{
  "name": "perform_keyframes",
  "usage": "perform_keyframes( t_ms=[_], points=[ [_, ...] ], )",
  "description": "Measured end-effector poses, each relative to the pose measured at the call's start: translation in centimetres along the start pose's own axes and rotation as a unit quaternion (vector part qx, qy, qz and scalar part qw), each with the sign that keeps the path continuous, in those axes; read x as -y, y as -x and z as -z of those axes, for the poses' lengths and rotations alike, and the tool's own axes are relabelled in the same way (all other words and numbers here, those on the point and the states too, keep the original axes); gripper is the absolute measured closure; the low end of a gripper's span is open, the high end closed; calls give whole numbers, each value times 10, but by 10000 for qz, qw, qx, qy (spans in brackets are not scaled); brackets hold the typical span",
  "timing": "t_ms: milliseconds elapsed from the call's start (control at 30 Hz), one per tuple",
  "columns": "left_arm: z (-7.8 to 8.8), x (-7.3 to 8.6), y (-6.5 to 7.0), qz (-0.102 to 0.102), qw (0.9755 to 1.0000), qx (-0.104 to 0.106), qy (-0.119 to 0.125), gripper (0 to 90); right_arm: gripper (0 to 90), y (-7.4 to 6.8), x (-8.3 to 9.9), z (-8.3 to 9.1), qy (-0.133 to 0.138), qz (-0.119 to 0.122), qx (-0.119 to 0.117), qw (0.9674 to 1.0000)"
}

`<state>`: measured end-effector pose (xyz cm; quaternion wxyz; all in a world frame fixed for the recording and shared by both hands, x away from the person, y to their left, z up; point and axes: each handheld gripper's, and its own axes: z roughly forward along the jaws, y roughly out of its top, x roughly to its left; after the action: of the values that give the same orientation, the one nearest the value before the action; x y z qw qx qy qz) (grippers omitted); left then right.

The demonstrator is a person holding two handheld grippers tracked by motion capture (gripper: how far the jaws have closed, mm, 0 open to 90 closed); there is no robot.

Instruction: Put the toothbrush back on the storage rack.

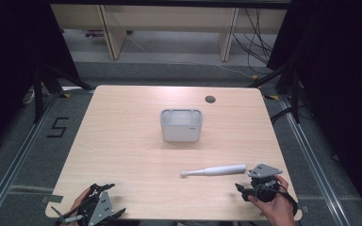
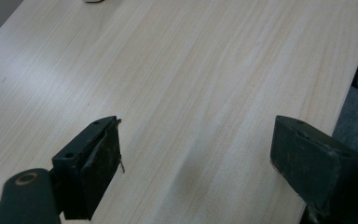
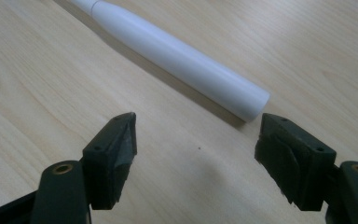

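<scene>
Wooden table [image 1: 122, 141] — toothbrush [image 1: 214, 170], white bin [image 1: 181, 125].

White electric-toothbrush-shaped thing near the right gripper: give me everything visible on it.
The white, smooth plastic-looking electric toothbrush lies flat on the light wooden table, front right. It has a thick round handle with a blunt flat end toward the right gripper, narrowing at a seam into a thin neck with a small head pointing left. It looks intact. Only the table touches it; the gripper's open jaws stand just short of its end.
</scene>
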<state>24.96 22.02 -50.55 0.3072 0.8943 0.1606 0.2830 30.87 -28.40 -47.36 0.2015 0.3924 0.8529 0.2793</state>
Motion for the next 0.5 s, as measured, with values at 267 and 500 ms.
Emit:
perform_keyframes(
  t_ms=[267,500],
  points=[
    [0,0,0,-23,10000,-11,-29,155,305,0,-16,-2,-169,375,-70,9991],
    [0,1,0,-7,10000,-42,-13,156,326,-3,-35,-11,-232,660,-201,9973]
  ],
)
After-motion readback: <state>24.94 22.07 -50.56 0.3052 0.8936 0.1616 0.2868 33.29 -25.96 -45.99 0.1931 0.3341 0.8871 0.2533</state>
